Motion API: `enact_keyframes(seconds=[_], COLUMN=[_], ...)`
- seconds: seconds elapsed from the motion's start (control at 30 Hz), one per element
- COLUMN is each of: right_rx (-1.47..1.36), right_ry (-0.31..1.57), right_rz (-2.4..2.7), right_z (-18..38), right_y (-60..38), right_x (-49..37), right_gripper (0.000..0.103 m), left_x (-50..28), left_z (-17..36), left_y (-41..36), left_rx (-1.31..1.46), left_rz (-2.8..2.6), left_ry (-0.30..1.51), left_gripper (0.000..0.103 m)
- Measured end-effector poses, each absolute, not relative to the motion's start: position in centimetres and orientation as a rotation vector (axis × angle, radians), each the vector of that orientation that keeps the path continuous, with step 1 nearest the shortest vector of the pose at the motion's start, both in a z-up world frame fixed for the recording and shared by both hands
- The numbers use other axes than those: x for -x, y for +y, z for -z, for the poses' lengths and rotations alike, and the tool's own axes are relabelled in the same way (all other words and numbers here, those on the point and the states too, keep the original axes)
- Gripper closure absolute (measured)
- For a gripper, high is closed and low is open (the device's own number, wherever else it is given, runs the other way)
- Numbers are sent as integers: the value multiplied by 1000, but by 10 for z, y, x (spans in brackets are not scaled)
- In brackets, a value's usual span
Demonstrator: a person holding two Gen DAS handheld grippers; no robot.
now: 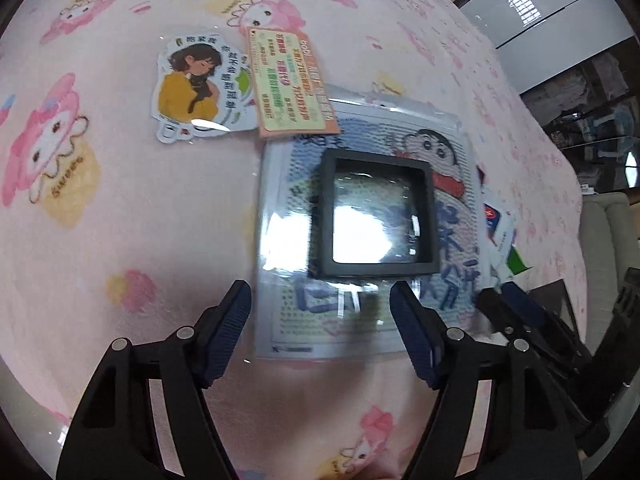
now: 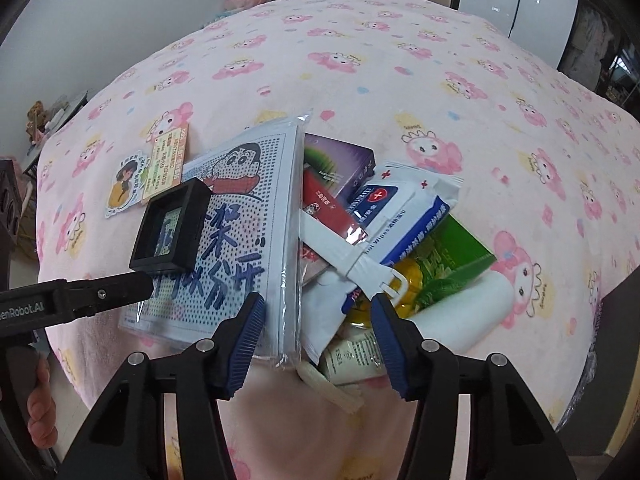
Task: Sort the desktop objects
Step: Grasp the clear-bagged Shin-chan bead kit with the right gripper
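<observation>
A black square frame box [image 1: 374, 212] lies on a bagged cartoon bead sheet [image 1: 360, 320] on the pink blanket. My left gripper [image 1: 320, 300] stands open over the sheet's near edge, just short of the box. In the right wrist view the left gripper's fingertips [image 2: 136, 280] come in from the left beside the box [image 2: 172, 228]. My right gripper [image 2: 318, 312] is open above the sheet's right edge [image 2: 288, 280] and a white pouch [image 2: 328, 312]. Its pads press on nothing. A girl sticker [image 1: 192, 88] and an orange-green card [image 1: 288, 84] lie beyond the sheet.
A heap right of the sheet holds a purple box [image 2: 340, 164], a red packet [image 2: 328, 204], a wipes pack [image 2: 396, 208], a green packet [image 2: 452, 260], a white clip [image 2: 344, 256] and a small bottle [image 2: 352, 360]. A person's hand [image 2: 40, 400] grips the left tool.
</observation>
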State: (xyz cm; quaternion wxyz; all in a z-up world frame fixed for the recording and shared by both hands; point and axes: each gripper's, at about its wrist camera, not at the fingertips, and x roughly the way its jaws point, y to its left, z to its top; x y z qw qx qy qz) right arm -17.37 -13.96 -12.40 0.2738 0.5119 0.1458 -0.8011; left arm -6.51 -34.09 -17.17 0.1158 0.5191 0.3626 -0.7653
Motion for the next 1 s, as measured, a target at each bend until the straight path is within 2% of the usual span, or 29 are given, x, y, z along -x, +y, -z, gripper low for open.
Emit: enact_keyframes(seconds=[0.2, 0.33, 0.4, 0.5, 0.73, 1.0], right_rx=[-1361, -1341, -1343, -1310, -1221, -1239], right_ry=[408, 453, 408, 404, 305, 201], right_rz=[2148, 2115, 2056, 2055, 2078, 2172], right_z=[128, 132, 131, 125, 83, 65], right_y=[-150, -157, -157, -154, -122, -63], right_x=[171, 164, 161, 155, 136, 123], right_gripper=[52, 52, 61, 64, 66, 67], left_x=[63, 68, 68, 67, 61, 97], left_z=[190, 186, 180, 171, 141, 127], left_y=[-342, -331, -328, -332, -331, -293], left_rx=[-1535, -1561, -1563, -1555, -1535, -1676], left_rz=[2227, 2279, 2289, 2307, 2430, 2553], left_ry=[1093, 1130, 1119, 1144, 1194, 1070], left_gripper=[27, 31, 31, 36, 36, 36])
